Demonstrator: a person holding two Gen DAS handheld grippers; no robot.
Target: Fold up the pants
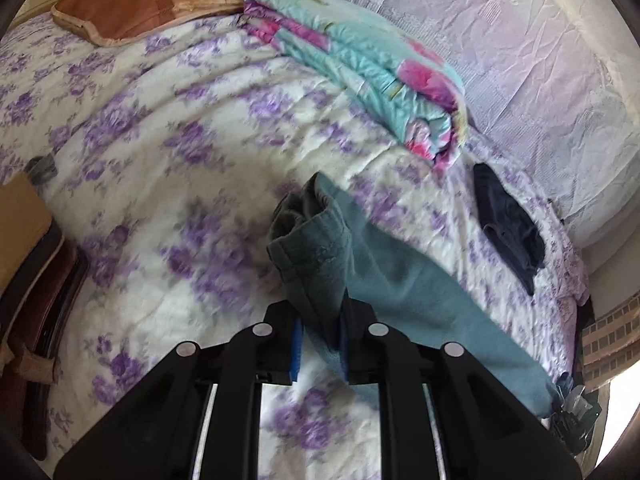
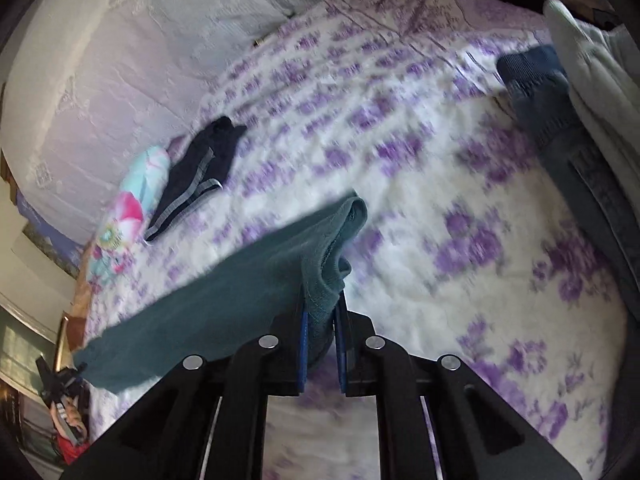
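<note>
Teal fleece pants [image 1: 404,292] hang stretched in the air between both grippers, above the purple-flowered bedspread [image 1: 160,168]. My left gripper [image 1: 320,340] is shut on one bunched end of the pants. From it the cloth runs right and down to the other gripper [image 1: 576,420] at the lower right edge. In the right wrist view my right gripper [image 2: 322,340] is shut on the other end of the pants [image 2: 224,300]. There the cloth runs left and down toward the left gripper [image 2: 60,384].
A folded teal and pink quilt [image 1: 360,64] and a brown pillow [image 1: 132,4] lie at the far side of the bed. Dark folded pants [image 1: 508,224] lie near the lace-covered wall [image 1: 520,60]. Blue jeans [image 2: 560,128] and a pale garment [image 2: 592,68] lie at the right.
</note>
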